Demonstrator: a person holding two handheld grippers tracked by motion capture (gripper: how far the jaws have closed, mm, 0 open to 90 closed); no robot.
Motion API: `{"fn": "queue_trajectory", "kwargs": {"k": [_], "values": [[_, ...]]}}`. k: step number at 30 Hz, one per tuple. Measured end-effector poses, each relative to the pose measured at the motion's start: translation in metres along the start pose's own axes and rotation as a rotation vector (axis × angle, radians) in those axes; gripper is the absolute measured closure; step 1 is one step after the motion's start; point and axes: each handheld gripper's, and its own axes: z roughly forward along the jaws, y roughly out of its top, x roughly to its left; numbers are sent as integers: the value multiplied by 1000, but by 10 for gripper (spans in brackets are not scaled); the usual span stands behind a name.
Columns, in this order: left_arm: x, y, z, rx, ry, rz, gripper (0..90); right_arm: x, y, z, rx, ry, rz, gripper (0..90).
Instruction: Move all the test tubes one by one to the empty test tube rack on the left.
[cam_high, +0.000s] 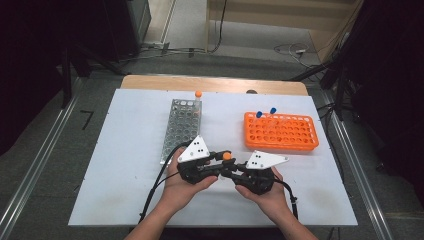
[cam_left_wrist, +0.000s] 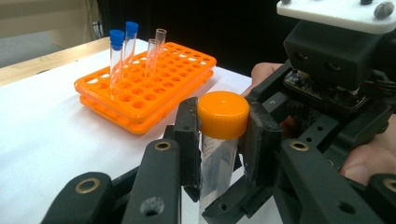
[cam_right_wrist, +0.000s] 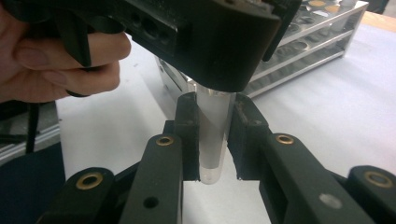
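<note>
Presently the left tongs (cam_left_wrist: 219, 140) were closed on the orange cap (cam_left_wrist: 223, 114) of a clear tube (cam_right_wrist: 212, 135), while the right tongs (cam_right_wrist: 212, 140) gripped its body, low over the near middle of the tabletop (cam_high: 125, 150). Judged: cap on, unscrewing not yet done. Orange rack (cam_high: 281, 131) far right, metal rack (cam_high: 181, 127) far left.

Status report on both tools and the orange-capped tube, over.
Left tool shut on tube cap. Right tool shut on tube body. Tube upright between hands. Nothing in the way.
</note>
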Motion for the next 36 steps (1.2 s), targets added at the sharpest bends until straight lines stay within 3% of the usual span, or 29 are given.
{"fn": "queue_trajectory", "kwargs": {"k": [4, 12, 20, 25, 36], "values": [[3, 1, -3, -7, 7, -13, 703, -1, 0, -5, -23, 15, 2, 619], [11, 1, -6, -10, 25, -36, 704, -12, -3, -22, -68, -26, 31, 336], [23, 6, -11, -19, 62, -49, 704, -27, -10, -39, -42, -76, 64, 6], [33, 11, -16, -33, 91, -52, 704, -37, -15, -52, -61, -84, 91, 0], [59, 22, -25, -55, 163, -59, 704, -51, -29, -81, -80, -151, 115, 0]]}}
